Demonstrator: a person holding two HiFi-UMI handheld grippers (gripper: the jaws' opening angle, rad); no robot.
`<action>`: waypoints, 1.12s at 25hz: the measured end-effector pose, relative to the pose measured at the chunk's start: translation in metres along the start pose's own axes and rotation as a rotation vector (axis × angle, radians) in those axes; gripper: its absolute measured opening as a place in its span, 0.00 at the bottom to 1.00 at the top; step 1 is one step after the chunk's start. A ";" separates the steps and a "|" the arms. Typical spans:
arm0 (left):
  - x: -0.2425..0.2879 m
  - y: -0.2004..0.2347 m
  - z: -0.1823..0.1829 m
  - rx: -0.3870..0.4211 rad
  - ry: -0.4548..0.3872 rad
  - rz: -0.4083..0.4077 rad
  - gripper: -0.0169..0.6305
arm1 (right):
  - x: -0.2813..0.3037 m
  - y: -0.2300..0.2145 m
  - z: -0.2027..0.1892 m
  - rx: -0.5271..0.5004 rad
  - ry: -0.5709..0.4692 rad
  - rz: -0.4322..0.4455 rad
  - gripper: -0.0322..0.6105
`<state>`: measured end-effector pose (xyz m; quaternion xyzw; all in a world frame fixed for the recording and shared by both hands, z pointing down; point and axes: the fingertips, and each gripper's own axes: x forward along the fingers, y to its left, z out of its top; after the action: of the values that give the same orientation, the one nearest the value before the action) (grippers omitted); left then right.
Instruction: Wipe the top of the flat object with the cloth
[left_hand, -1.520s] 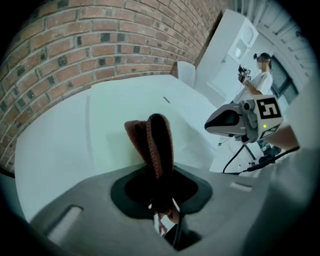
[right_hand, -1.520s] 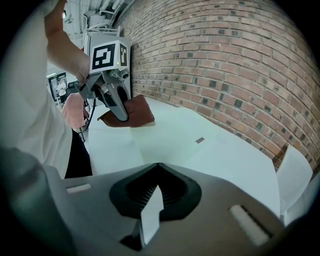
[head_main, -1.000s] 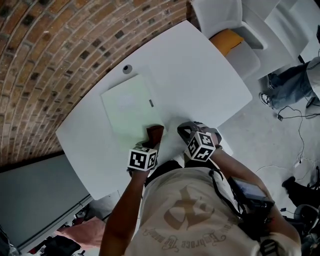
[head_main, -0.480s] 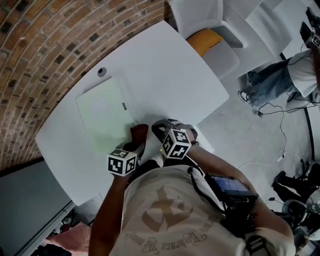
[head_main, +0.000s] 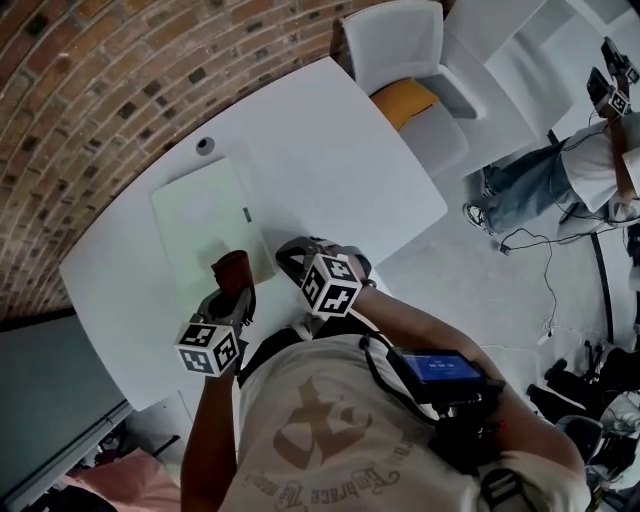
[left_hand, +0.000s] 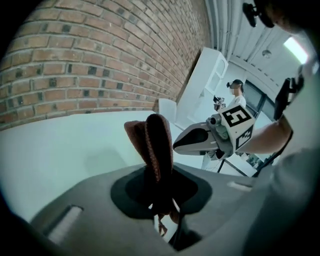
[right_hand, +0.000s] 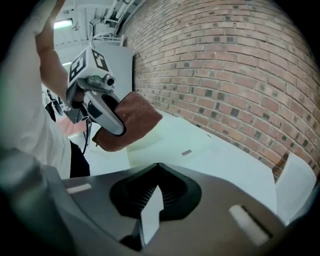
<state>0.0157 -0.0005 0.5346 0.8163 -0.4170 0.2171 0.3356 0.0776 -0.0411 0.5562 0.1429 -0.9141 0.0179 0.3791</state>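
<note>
The flat object is a pale green rectangular slab lying on the white table; it also shows in the right gripper view as the pale slab. My left gripper is shut on a brown cloth, which hangs over the slab's near edge as the brown cloth. The right gripper view shows that cloth just above the slab's near corner. My right gripper sits beside the slab's near right corner, its jaws together with nothing held.
A small grey disc lies on the table past the slab's far end. A brick wall runs behind the table. White chairs, one with a yellow cushion, stand at the right, and a person stands further right.
My left gripper has carried the cloth leftward along the slab's near edge. The right gripper stays beside the slab's near right corner.
</note>
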 end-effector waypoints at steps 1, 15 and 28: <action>-0.008 0.003 0.001 0.000 -0.024 0.014 0.13 | -0.001 0.001 0.007 0.012 -0.017 0.002 0.06; -0.119 0.034 -0.030 -0.094 -0.294 0.164 0.13 | -0.034 0.047 0.097 0.171 -0.338 0.055 0.06; -0.167 0.008 -0.054 -0.031 -0.383 0.107 0.13 | -0.059 0.099 0.112 0.245 -0.426 0.025 0.06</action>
<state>-0.0878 0.1247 0.4685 0.8140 -0.5194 0.0689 0.2506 0.0129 0.0529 0.4427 0.1770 -0.9661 0.1028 0.1575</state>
